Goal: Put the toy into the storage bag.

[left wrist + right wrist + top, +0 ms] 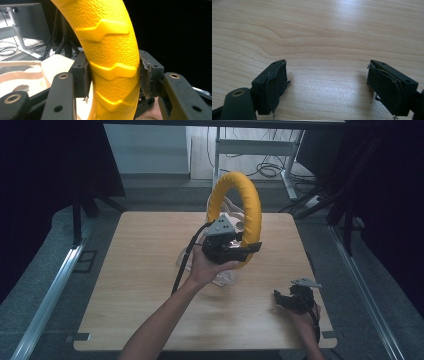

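Light wooden table [150, 285] with pale grain running across it, square-cornered, standing on grey floor [45, 265]. Clear plastic bag [227, 276] lying crumpled on the table near its centre. At 12 o'clock beyond the table, a white metal desk frame [250, 147] with black cables [267, 169] coiled on the floor beneath it. At 9 o'clock, a silver aluminium rail [50, 295] running along the floor beside the table; a matching rail [367, 295] at 3 o'clock. Dark curtains [45, 170] at 10 o'clock and 2 o'clock
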`<state>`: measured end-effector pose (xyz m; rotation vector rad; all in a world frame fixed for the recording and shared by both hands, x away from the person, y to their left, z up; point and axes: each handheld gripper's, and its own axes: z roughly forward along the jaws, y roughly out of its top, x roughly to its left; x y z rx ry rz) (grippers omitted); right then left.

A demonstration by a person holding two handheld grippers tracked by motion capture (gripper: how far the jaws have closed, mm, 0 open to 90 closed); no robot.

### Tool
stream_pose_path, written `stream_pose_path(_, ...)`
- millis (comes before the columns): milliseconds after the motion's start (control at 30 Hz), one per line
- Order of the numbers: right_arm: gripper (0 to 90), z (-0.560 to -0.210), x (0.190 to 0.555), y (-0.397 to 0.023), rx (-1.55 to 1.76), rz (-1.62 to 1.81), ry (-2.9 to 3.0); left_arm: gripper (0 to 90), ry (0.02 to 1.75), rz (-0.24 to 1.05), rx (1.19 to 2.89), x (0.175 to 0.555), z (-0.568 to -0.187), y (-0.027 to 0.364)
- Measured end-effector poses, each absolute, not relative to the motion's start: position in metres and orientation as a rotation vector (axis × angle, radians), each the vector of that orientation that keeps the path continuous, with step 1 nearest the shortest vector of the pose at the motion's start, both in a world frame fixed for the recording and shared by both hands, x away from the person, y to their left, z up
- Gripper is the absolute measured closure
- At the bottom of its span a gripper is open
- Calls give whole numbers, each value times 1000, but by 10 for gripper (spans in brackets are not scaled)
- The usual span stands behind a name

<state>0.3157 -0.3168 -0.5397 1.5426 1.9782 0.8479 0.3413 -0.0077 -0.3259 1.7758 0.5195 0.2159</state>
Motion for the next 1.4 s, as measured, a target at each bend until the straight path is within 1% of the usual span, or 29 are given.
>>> stream_pose_path(133, 166, -540, 316, -317, 1542, 848, 1978, 499, 544, 205, 1766, 348, -334, -5)
stream_pose_path(333, 166, -540, 316, -317, 1541, 847, 1980, 499, 596, 147, 1744, 361, -349, 1)
stream_pose_path(933, 167, -540, 316, -317, 1540, 846, 1980, 498, 688, 107, 1768, 377, -377, 8)
stream_pose_path(1167, 167, -540, 316, -317, 1540, 845, 1981, 495, 754, 84, 1763, 385, -390, 13)
stream_pose_path(1233, 167, -540, 316, -317, 1540, 845, 1980, 496, 764, 70, 1743, 386, -391, 17)
stream_pose_path(1400, 167, -540, 316, -317, 1540, 845, 1980, 492, 766, 87, 1754, 385, -391, 16)
